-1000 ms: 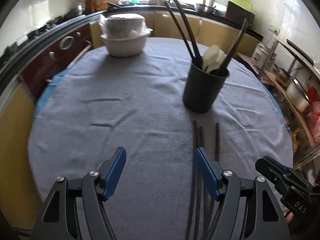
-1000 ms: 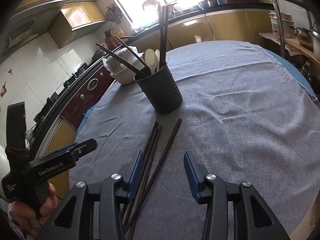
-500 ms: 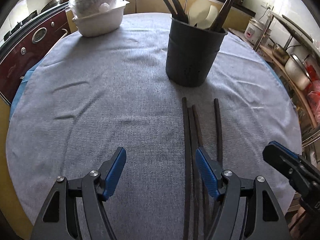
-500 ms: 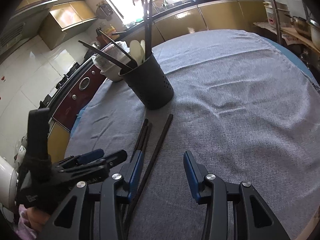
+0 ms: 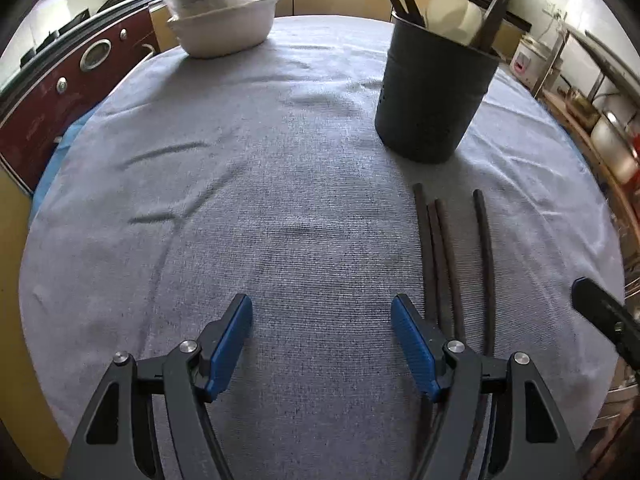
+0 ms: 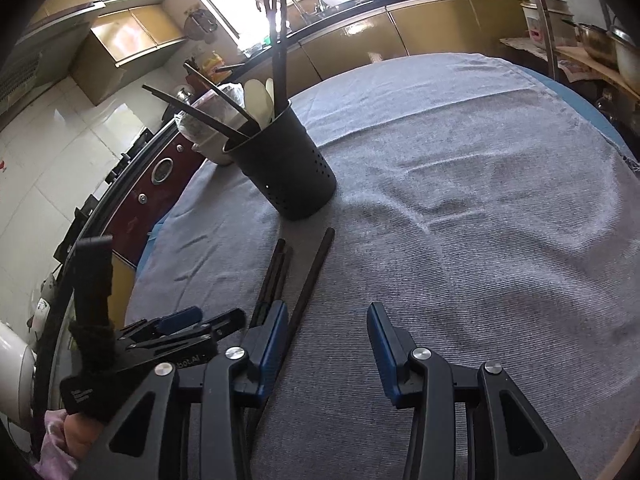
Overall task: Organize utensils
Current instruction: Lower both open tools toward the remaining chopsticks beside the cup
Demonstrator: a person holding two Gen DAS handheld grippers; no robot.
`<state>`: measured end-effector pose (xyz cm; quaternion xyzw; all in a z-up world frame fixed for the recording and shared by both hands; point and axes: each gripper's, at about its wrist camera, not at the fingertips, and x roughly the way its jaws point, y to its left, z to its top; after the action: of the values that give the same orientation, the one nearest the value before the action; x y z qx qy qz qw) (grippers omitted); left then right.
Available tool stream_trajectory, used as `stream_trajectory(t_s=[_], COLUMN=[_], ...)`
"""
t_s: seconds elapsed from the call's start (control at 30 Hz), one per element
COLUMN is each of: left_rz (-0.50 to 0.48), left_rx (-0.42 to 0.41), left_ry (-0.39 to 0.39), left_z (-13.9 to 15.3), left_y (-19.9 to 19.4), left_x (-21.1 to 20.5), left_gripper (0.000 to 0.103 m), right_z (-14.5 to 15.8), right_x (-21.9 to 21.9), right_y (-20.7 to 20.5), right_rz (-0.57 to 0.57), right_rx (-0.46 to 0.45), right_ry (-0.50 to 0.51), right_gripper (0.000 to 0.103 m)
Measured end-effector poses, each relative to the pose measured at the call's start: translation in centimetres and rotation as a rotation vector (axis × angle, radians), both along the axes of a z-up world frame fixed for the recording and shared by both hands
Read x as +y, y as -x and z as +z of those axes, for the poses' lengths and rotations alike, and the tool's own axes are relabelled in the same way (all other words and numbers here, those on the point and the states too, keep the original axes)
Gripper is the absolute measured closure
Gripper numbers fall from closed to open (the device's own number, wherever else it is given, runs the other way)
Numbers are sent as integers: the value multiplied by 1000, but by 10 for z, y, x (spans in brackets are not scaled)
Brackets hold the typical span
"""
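**Approaching loose chopsticks beside a utensil holder**

Lying on the grey tablecloth [image 5: 280, 200], four dark chopsticks [image 5: 440, 248] run lengthwise, roughly parallel to the fingers. Left wrist view: the left gripper [image 5: 322, 340] hangs above the cloth with its jaws wide apart and nothing between them. Three chopsticks lie bunched just outside the right-hand jaw, their near ends passing beneath it; the fourth lies a little further out. Beyond the far tips of the sticks, ahead and to the right of the jaws, stands the black utensil holder [image 5: 432, 96], already loaded with dark utensils and pale spoons. A white bowl [image 5: 224, 28] sits far ahead to the left.

Right wrist view: the right gripper [image 6: 328, 344] is likewise spread and empty. The bunched chopsticks [image 6: 276, 272] pass under its left-hand jaw; the single stick [image 6: 316, 264] lies just inside that jaw. The holder [image 6: 288, 176] stands ahead and left.

Handling, as a judgement: the sticks look light, rigid, thin and smooth, so they may roll or slip off the cloth. A hold near mid-length, jaws closing across the shaft, should keep a stick balanced for tipping into the holder.
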<state>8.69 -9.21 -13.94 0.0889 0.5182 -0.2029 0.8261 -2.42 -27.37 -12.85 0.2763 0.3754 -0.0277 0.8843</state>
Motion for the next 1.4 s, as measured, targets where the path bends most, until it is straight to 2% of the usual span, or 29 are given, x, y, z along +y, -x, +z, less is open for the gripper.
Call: stream_trajectory(t_s=[0.2, 0.4, 0.8, 0.93, 1.17, 1.23, 1.27, 1.37, 1.4], left_rz=[-54, -69, -23, -13, -44, -43, -38, -19, -14], left_rx=[-16, 4, -9, -17, -28, -15, -2, 38, 45], left_ry=[28, 16, 2, 25, 42, 36, 33, 32, 33], left_z=[9, 1, 4, 12, 21, 18, 16, 9, 9], left_y=[8, 11, 10, 5, -11, -17, -21, -32, -33], left_x=[-13, -20, 7, 9, -14, -17, -19, -19, -18], left_gripper=[31, 30, 30, 30, 31, 37, 43, 57, 58], right_z=[-4, -6, -17, -18, -5, -4, -5, -9, -10], right_x=[-3, -6, -14, -14, 4, 8, 9, 6, 6], right_y=[0, 2, 3, 1, -26, -41, -47, -66, -73], right_rz=[-10, -20, -37, -31, 29, 36, 41, 33, 30], right_rx=[4, 6, 19, 15, 16, 37, 45, 87, 100], right_ry=[-19, -24, -60, -73, 16, 48, 50, 53, 51], right_gripper=[59, 59, 59, 59, 64, 66, 68, 77, 81])
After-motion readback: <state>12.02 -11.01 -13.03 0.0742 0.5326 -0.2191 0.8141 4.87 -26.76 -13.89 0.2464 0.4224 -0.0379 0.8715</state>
